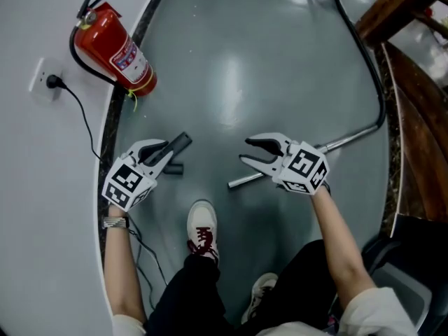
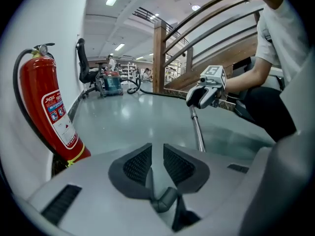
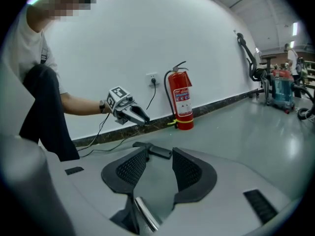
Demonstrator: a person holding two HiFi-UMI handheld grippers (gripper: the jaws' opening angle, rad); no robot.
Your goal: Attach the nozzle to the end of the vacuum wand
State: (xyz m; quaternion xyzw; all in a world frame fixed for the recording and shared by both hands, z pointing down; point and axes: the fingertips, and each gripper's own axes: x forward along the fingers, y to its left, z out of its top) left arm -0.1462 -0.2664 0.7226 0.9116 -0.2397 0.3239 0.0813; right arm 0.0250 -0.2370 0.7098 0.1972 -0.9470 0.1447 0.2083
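Left tongs and right tongs hang unclenched, empty; an off-centre pinch could skid nozzle or roll wand.

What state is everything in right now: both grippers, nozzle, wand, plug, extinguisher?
Nozzle: lying on the floor, not attached.
Vacuum wand: lying on the floor, near end bare.
Left gripper: fingers slightly apart, empty, above the nozzle.
Right gripper: fingers wide apart, empty, above the vacuum wand.
Plug: in the wall socket.
Fire extinguisher: upright against the wall.
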